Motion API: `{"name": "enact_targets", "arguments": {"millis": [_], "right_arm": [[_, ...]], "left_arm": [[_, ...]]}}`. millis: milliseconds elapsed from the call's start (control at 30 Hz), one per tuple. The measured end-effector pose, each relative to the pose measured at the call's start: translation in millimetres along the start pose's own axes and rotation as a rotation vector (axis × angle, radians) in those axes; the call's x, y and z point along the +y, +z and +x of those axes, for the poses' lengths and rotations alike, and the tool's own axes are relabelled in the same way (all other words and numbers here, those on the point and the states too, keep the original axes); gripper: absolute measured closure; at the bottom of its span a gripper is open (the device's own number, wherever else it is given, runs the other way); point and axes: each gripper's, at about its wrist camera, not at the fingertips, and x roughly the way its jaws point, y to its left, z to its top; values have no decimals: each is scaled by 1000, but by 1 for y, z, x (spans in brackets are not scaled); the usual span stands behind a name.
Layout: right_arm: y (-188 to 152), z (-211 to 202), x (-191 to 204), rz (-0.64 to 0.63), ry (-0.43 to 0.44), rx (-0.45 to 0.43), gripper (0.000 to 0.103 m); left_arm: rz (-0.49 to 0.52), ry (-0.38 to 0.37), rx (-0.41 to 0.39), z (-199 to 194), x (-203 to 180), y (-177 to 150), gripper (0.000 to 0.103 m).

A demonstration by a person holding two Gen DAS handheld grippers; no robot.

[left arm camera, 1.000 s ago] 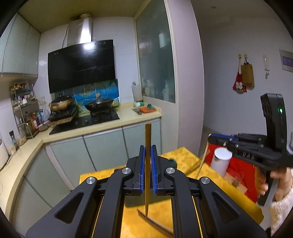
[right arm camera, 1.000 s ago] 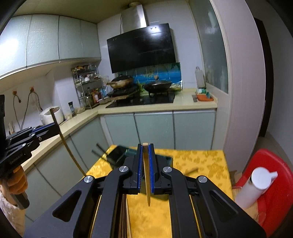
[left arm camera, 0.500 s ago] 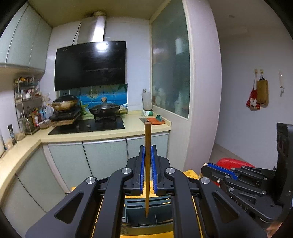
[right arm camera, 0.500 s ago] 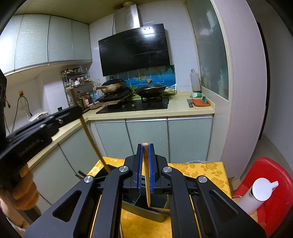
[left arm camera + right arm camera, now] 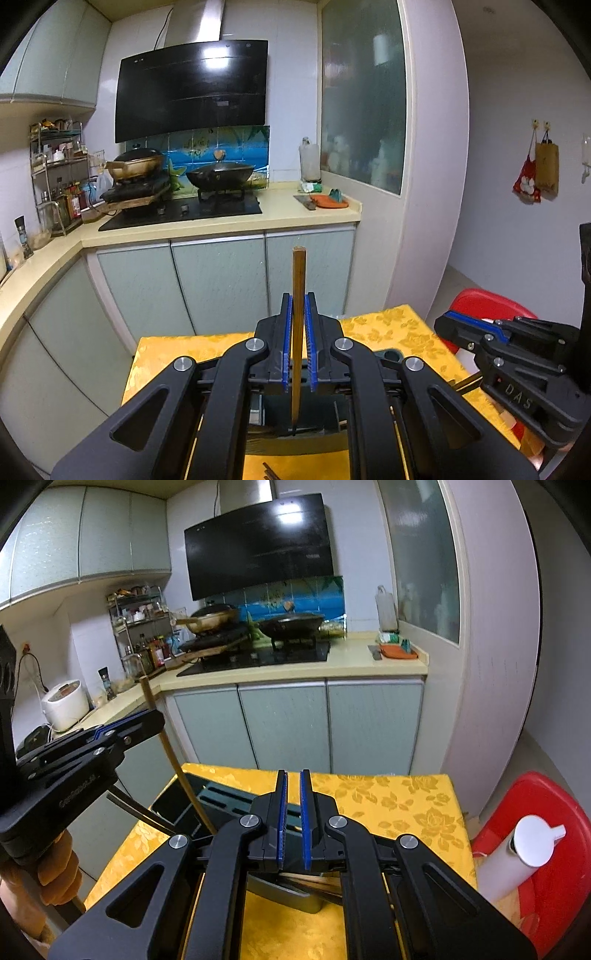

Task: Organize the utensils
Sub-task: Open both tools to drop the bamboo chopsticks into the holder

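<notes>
Chopstick (image 5: pixel 297 325) first, from my left wrist camera: the left hand-held gripper (image 5: pixel 298 350) has its blue pads pressed against a single brown wooden stick that stands upright between them, its square top above the fingers and its lower tip reaching down into a dark slotted utensil holder (image 5: pixel 325 417) on the desk (image 5: pixel 177 350). The desk wears a yellow floral cloth. More dark sticks lie just in front of the holder at the near edge, partly hidden under my gripper. At the right edge of this view I see the right hand-held gripper (image 5: pixel 448 328) from the side, close to the holder; from here I cannot tell how its jaws stand.

From my right wrist camera, the right hand-held gripper (image 5: pixel 291 821) has its blue pads apart with nothing between them, poised over the holder (image 5: pixel 221 801), which sits toward the left edge of the desk (image 5: pixel 388 797). A thin stick lies across the holder's near rim below my fingers. On the left I see the left hand-held gripper (image 5: pixel 147 720) closed on the chopstick (image 5: pixel 173 760), whose lower end slants down into the holder. A red stool (image 5: pixel 546 812) carrying a white bottle (image 5: pixel 517 856) stands just beside the desk's right edge.
</notes>
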Motion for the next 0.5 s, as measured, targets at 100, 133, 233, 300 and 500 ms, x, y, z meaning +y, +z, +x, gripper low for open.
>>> {"name": "enact_targets", "arguments": {"millis": [100,133,233,300,500], "right_arm": [[-3,-1,-1,17,12,15,93],[-2,-1,-1,15,11,14,93],[-4,-5,-3,19,9,8,74],[-7,-12,-5,30,-1,-5,57],[-19,-31,-13,33,0,-16,55]], "left_arm": [[3,-5,9,-2,0,-4,91],[1,-6,6,-4,1,-4,77],[-1,11,-23,-14,3,-2,46],[-4,15,-25,-19,5,-1,39],[-28,25,-55,-47,15,-6,18]]}}
